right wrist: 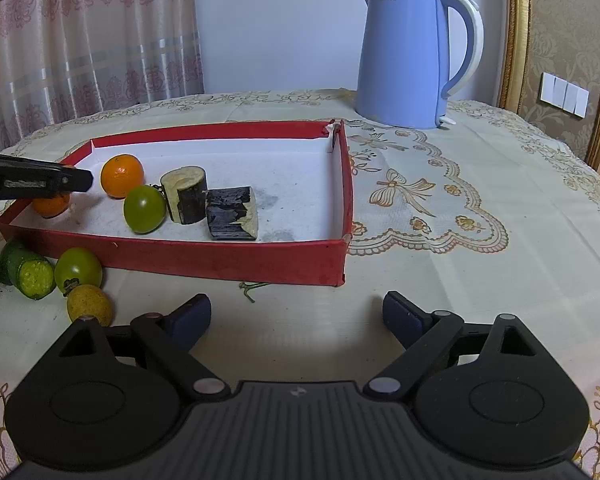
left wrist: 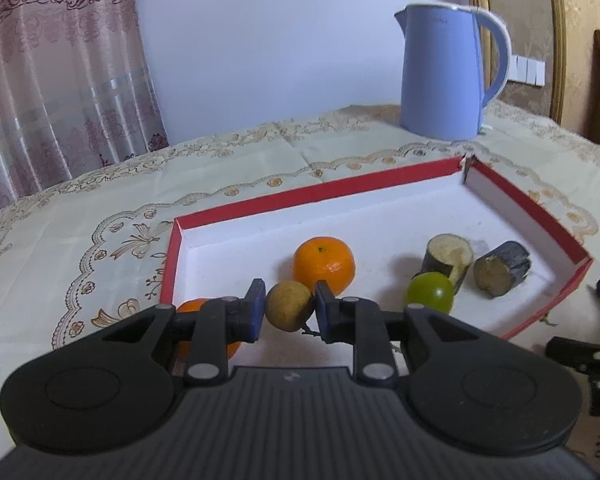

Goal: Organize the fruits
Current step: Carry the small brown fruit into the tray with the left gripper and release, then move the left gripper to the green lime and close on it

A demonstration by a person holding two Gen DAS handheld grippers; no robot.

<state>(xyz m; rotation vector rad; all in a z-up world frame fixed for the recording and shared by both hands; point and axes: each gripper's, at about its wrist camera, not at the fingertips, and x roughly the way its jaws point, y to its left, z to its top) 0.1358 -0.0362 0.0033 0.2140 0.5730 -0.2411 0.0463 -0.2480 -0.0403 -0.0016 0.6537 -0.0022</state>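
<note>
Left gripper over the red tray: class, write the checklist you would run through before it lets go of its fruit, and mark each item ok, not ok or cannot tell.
1. Grip: left gripper is shut on the small tan round fruit: ok.
2. Position: that fruit is over the red tray's white floor, inside the near wall: ok.
3. Landing spot: bare floor just below, clear of the tangerine behind it: cannot tell.
4. Height above the floor: cannot tell.
5. Right gripper is open, empty, outside the tray: ok.
6. Sorting finished: cucumber piece, green tomato and yellow-brown fruit lie on the tablecloth: not ok.
</note>
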